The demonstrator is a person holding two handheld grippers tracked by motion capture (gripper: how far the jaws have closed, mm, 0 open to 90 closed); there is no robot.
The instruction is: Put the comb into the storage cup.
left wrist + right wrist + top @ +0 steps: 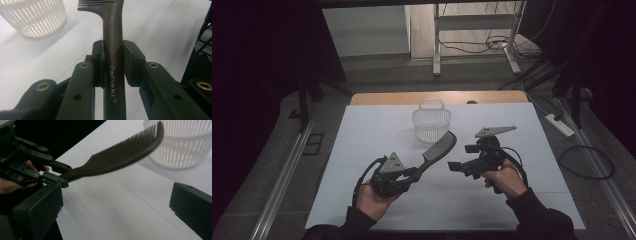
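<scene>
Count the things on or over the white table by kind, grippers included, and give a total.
Comb: 1
White slatted basket: 1
Grippers: 2, the left gripper and the right gripper
Total: 4

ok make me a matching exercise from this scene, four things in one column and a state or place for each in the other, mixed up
Things
1. comb
2. basket
3. left gripper
4. right gripper

States or places
A. white and slotted, standing on the table at its far side
B. jaws apart with nothing between them
C. dark, held by its handle with the teeth end raised toward the basket
D. jaws closed on a dark handle

Pairs: 1-C, 2-A, 3-D, 4-B
</scene>
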